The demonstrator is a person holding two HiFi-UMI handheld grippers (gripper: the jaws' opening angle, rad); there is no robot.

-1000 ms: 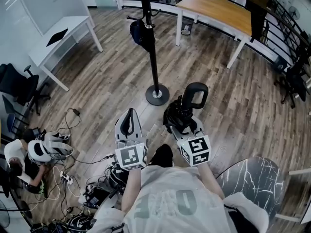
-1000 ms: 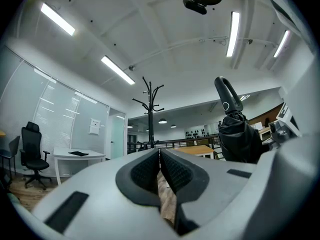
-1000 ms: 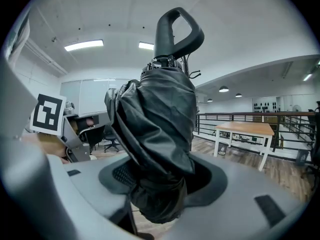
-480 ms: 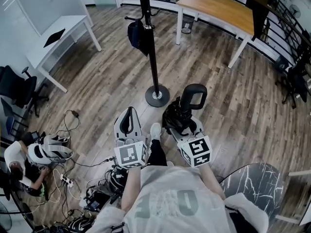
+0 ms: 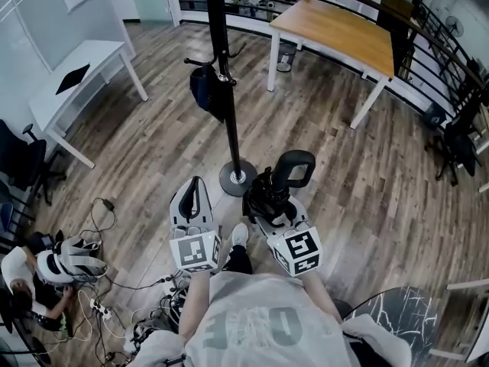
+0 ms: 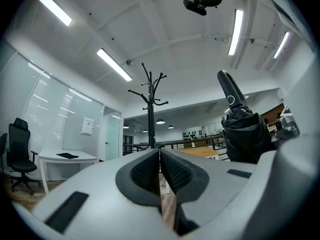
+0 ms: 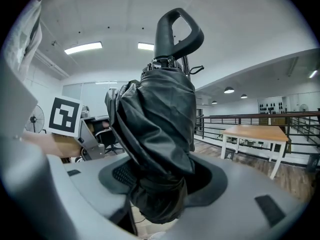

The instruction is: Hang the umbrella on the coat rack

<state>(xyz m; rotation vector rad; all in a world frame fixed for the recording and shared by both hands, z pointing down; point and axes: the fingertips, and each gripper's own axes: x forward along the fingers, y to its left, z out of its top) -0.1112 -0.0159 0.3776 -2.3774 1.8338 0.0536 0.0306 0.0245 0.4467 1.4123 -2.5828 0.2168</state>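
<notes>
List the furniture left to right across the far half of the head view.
white desk -> coat rack -> wooden table

- Coat rack (image 5: 226, 105): pole upright just ahead, round base on the floor.
- Dark bag (image 5: 205, 90): hangs from a low hook, left of the pole.
- Plank floor (image 5: 306, 151): bare right of the pole, up to the wooden tabletop (image 5: 336, 25).
- Cables (image 5: 114, 281): strewn at lower left.
</notes>
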